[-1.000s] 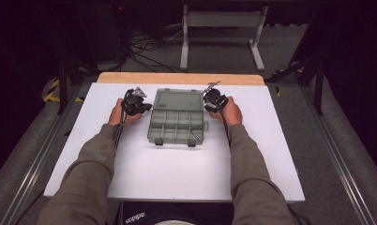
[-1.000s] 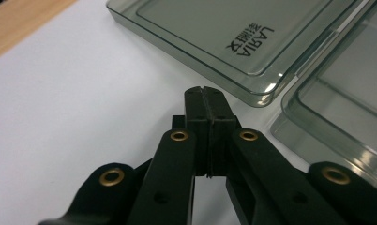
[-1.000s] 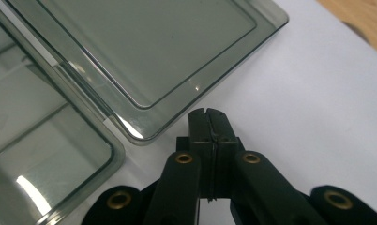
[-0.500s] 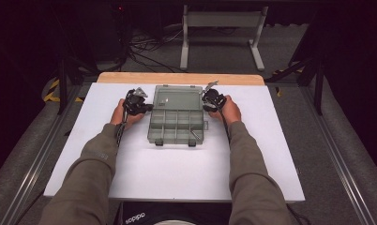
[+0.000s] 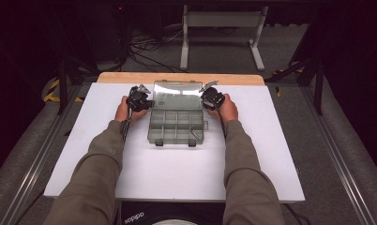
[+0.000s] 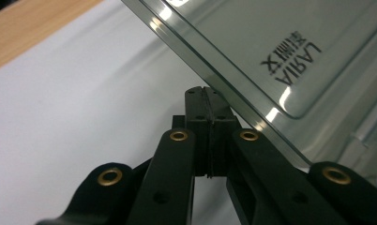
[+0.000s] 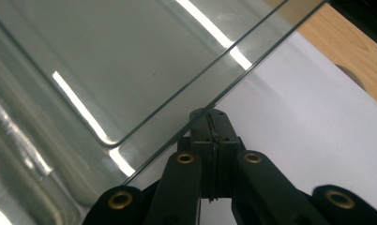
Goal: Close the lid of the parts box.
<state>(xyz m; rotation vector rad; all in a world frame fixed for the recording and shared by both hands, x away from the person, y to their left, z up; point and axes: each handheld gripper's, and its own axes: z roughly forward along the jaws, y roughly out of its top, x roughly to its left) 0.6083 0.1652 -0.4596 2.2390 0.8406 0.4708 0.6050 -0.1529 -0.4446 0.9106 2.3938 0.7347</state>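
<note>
- Organizer box (image 5: 177,125): a clear plastic case with small compartments, set near the middle of the white worktop (image 5: 177,173), toward its far half; two latches sit on its near edge.
- Lid (image 5: 176,93): swung up at the far side of the box and tilted back, with printed lettering visible through it in the left gripper view (image 6: 290,58).
- Left gripper (image 5: 140,97): held at the lid's left edge; in the left gripper view (image 6: 206,96) its jaws are pressed together with nothing between them, tips just beside or touching the lid rim.
- Right gripper (image 5: 211,96): held at the lid's right edge; in the right gripper view (image 7: 210,119) its jaws are likewise fully closed and empty, tips meeting the lid's edge (image 7: 224,61).
- Open room: bare worktop lies to the left, right and near side of the box; a wooden strip (image 5: 177,78) borders the far edge.
</note>
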